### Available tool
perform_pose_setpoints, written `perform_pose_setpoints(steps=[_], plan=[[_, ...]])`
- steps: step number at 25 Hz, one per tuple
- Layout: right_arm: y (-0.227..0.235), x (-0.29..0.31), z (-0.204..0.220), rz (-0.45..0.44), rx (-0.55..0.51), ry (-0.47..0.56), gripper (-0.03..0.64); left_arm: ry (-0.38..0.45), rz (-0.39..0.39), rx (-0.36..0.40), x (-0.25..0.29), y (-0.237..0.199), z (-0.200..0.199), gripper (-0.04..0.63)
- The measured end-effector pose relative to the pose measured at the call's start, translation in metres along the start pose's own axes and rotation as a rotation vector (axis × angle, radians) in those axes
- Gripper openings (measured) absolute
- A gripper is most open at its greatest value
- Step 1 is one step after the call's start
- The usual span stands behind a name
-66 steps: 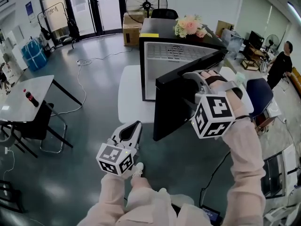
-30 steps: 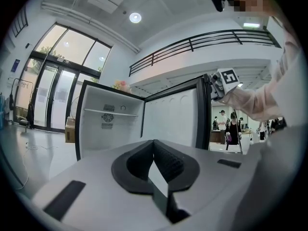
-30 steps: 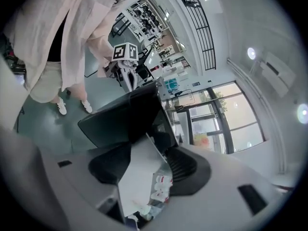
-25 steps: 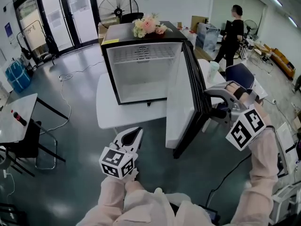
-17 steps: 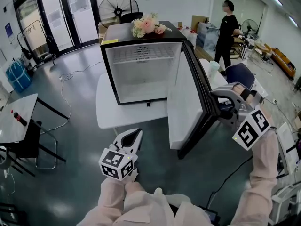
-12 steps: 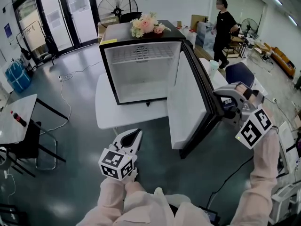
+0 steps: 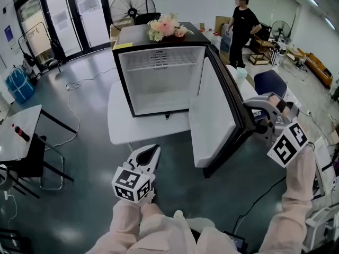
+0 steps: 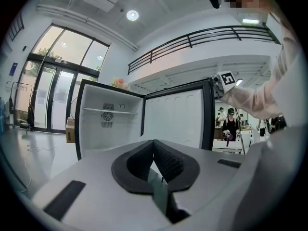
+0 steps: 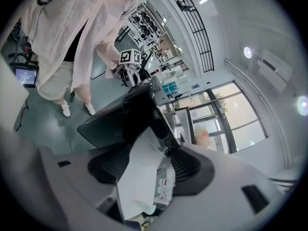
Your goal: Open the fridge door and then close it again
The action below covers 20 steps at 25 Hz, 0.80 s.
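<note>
Right now the fridge (image 7: 159, 78) stands on the white table (image 7: 121, 126) with its door (image 7: 212, 115) swung wide to your right, its bare white inside facing you. Your right gripper (image 7: 253, 119) sits at the door's outer black edge. Its jaws have just been opening and stand spread wide, the edge just ahead of the gap and neither pad pressing on it, so it grips nothing. Your left gripper (image 7: 151, 152) hangs low in front of you, well apart from the fridge and pointing toward the open cabinet, its jaws closed together on nothing. Pink flowers (image 7: 167, 28) lie on the fridge top, and a person in black (image 7: 243, 23) stands beyond it.
</note>
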State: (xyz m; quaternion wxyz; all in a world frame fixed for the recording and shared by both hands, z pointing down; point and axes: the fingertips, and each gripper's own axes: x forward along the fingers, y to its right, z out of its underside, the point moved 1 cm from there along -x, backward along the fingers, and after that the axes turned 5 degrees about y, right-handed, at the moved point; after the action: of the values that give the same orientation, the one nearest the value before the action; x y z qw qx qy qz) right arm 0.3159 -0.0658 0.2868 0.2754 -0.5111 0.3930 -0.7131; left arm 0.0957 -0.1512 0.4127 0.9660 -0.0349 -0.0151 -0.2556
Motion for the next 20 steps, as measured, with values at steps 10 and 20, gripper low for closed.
perform_pose_setpoints(steps=[10,20], plan=[[0.002,0.007,-0.008,0.008,0.002,-0.006,0.253,0.011,-0.022,-0.023,-0.009,-0.008,0.002,0.011],[0.008,0.027,-0.029,0.023,-0.002,-0.037,0.253,0.018,-0.025,-0.027,-0.012,-0.008,0.001,0.011]])
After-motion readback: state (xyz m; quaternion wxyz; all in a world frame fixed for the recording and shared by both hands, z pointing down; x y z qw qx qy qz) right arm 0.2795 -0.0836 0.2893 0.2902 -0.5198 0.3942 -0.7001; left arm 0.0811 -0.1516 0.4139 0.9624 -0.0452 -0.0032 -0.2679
